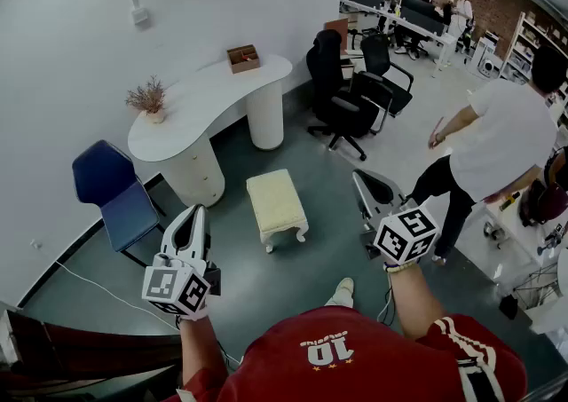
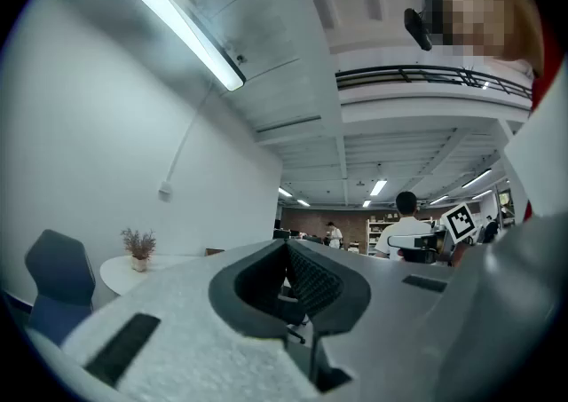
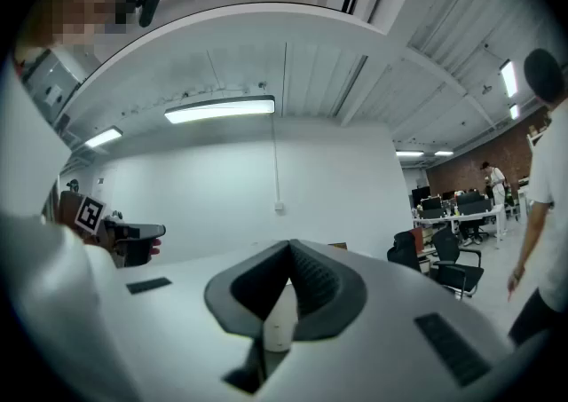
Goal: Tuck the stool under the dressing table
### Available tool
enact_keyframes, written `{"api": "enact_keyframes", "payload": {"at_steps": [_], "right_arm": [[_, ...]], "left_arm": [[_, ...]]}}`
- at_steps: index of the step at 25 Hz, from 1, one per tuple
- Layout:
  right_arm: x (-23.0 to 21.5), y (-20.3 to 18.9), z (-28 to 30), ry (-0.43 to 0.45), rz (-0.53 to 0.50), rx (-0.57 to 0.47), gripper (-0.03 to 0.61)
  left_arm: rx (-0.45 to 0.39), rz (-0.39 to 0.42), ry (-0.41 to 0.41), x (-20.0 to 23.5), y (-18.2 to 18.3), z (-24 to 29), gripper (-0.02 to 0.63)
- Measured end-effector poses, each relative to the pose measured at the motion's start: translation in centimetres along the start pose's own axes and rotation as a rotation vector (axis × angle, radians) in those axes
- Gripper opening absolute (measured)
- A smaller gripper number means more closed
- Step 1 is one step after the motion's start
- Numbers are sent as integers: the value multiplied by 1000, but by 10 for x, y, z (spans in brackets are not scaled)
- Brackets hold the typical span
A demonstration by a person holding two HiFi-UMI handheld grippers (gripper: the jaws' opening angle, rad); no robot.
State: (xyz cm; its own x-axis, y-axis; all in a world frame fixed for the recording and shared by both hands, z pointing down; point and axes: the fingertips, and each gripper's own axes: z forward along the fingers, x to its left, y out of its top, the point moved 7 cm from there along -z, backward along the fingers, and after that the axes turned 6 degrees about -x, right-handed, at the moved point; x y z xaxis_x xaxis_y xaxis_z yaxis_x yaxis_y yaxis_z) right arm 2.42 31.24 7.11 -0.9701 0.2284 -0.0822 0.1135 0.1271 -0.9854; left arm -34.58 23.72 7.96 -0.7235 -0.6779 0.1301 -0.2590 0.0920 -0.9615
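A cream padded stool with short white legs stands on the grey floor, out in front of the white curved dressing table by the wall. My left gripper hovers to the stool's left, shut with nothing in it. To the stool's right my right gripper is held up, also shut and empty. Both are apart from the stool. In the left gripper view the closed jaws point level into the room, with the table at the left. The right gripper view shows closed jaws facing the white wall.
A blue chair stands left of the table. Black office chairs stand behind the stool at right. A person in a white shirt bends over at right. A wooden box and a dried plant sit on the table.
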Motion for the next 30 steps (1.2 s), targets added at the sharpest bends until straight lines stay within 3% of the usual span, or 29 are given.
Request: {"api": "enact_keyframes", "payload": {"at_steps": [7, 15, 30], "right_arm": [[3, 1, 1, 3, -11, 3, 0], [8, 0, -2, 6, -31, 4, 0], [9, -6, -2, 36, 8, 22, 3]], "left_arm": [[16, 12, -28, 0, 1, 2, 5], [-12, -28, -12, 3, 1, -2, 5], [29, -13, -11, -4, -8, -5, 6]]}}
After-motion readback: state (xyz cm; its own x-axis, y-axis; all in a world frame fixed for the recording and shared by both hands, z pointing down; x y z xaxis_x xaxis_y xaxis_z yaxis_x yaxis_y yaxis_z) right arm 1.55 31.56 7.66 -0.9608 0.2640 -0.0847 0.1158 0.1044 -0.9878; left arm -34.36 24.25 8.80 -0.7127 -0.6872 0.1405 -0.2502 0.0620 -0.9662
